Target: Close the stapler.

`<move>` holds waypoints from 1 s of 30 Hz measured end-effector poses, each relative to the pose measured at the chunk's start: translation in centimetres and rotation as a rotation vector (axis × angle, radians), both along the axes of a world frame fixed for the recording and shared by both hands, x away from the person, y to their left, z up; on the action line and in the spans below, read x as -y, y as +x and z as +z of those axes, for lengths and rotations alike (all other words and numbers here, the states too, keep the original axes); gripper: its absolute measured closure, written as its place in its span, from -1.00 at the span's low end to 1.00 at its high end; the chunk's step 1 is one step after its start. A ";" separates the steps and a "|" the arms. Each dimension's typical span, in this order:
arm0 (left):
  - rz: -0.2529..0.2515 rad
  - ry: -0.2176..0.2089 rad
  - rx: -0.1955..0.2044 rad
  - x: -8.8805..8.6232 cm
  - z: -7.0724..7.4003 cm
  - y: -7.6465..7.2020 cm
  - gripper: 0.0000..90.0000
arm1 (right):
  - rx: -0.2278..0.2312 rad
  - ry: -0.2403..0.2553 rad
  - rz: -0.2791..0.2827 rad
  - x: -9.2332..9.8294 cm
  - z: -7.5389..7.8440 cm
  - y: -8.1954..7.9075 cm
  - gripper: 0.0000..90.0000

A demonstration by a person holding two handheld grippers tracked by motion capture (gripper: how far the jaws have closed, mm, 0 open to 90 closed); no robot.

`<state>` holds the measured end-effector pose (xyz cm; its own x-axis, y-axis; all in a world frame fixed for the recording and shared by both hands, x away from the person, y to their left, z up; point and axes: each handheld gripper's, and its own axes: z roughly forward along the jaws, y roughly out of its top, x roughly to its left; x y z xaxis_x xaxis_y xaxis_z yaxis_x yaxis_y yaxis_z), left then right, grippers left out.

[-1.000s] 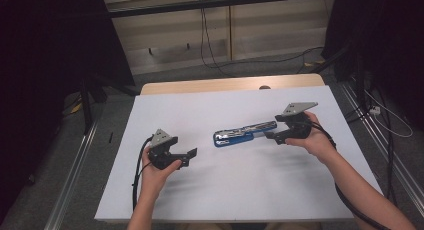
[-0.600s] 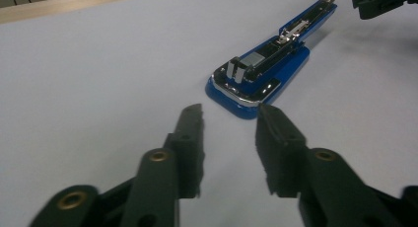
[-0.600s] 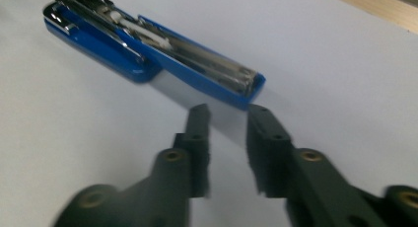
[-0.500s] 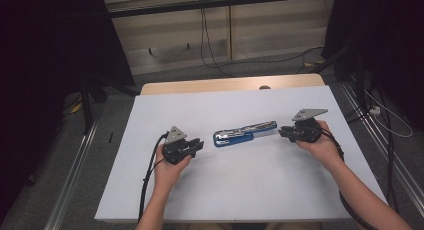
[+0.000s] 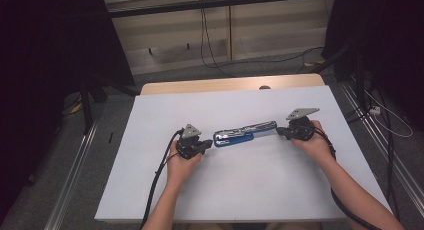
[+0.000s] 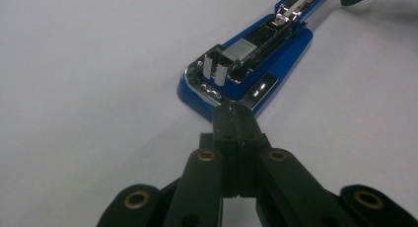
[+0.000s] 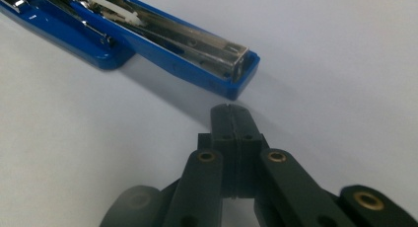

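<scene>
Left gripper (image 6: 235, 119) first: jaws pressed together, nothing between them, tips right up against the near edge of the blue stapler (image 6: 246, 71) — touching or a hair short, hard to call. In the left gripper view the stapler's wide base end sits at twelve o'clock from the tips, and its body runs away toward one o'clock.

Over to the right gripper (image 7: 235, 119): jaws closed too, empty, and the stapler's (image 7: 148, 37) squared-off end lies just beyond the tips at about twelve o'clock, a small gap of table between them. From there the open metal channel stretches off toward ten o'clock.

From the high view, the stapler (image 5: 245, 133) is unfolded flat and lies between the two grippers, the left gripper (image 5: 204, 146) at its eight o'clock end, the right gripper (image 5: 283, 132) at its two o'clock end. Its long axis runs nearly left-right across the white table (image 5: 240, 190), the right end slightly farther from the person. It sits near the table's middle.
</scene>
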<state>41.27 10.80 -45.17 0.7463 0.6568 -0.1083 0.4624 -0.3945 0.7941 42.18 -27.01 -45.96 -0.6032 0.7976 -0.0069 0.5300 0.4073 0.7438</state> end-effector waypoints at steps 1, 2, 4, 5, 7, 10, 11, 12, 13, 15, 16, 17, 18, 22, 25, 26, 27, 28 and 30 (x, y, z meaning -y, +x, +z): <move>-0.007 0.002 0.004 0.1 0.0 0.1 1.00 | 0.001 -0.005 0.005 0.0 0.0 0.1 1.00; -0.009 0.009 0.001 0.3 0.0 0.1 1.00 | -0.005 -0.008 0.005 -0.1 0.0 0.3 1.00; -0.014 0.010 -0.009 0.7 -0.2 0.2 1.00 | -0.004 -0.014 0.008 -0.2 0.0 0.4 1.00; -0.017 0.013 -0.006 0.9 -0.2 0.3 1.00 | -0.011 -0.014 0.006 -0.3 0.0 0.5 1.00; -0.019 0.014 -0.008 1.2 -0.3 0.4 1.00 | -0.009 -0.010 0.009 -0.3 0.0 0.6 1.00; -0.015 0.004 -0.015 1.5 -0.5 0.5 1.00 | -0.007 -0.023 0.019 -0.4 0.1 0.8 1.00; -0.014 0.011 -0.012 1.5 -0.6 0.5 1.00 | -0.005 -0.015 0.021 -0.4 0.1 0.9 1.00; -0.010 0.009 -0.015 1.6 -0.7 0.5 1.00 | -0.003 -0.008 0.020 -0.5 0.1 0.9 1.00; -0.009 0.006 -0.019 1.6 -0.7 0.6 1.00 | -0.004 0.001 0.023 -0.5 0.2 1.0 1.00; -0.003 0.007 -0.023 1.7 -0.8 0.6 1.00 | -0.003 0.005 0.025 -0.7 0.2 1.0 1.00; -0.002 0.005 -0.027 1.7 -0.8 0.6 1.00 | 0.000 0.002 0.027 -0.8 0.3 1.0 1.00; 0.002 0.008 -0.025 1.7 -0.8 0.6 1.00 | 0.003 0.008 0.034 -0.9 0.4 1.1 1.00; 0.003 0.009 -0.025 1.6 -0.8 0.6 1.00 | 0.008 0.011 0.039 -1.1 0.5 1.1 1.00; 0.001 0.008 -0.029 1.6 -0.8 0.6 1.00 | 0.019 0.014 0.062 -1.8 1.0 1.1 1.00; 0.000 0.010 -0.030 1.6 -0.8 0.6 1.00 | 0.029 0.020 0.077 -2.3 1.5 1.1 1.00; -0.001 0.010 -0.031 1.6 -0.8 0.6 1.00 | 0.031 0.019 0.080 -2.5 1.6 1.1 1.00; -0.001 0.020 -0.026 1.4 -0.8 0.6 0.98 | 0.033 0.020 0.086 -2.6 1.8 1.0 1.00; 0.002 0.016 -0.024 1.4 -0.7 0.5 0.95 | 0.036 0.019 0.092 -2.7 1.8 0.9 0.98; 0.005 0.005 -0.031 1.2 -0.6 0.5 0.89 | 0.038 0.021 0.096 -2.9 1.9 0.7 0.92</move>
<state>41.72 9.61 -45.74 0.7391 0.6612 -0.1287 0.4892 -0.3956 0.7773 42.91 -24.12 -44.05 -0.6765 0.7363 -0.0147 0.4608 0.4388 0.7715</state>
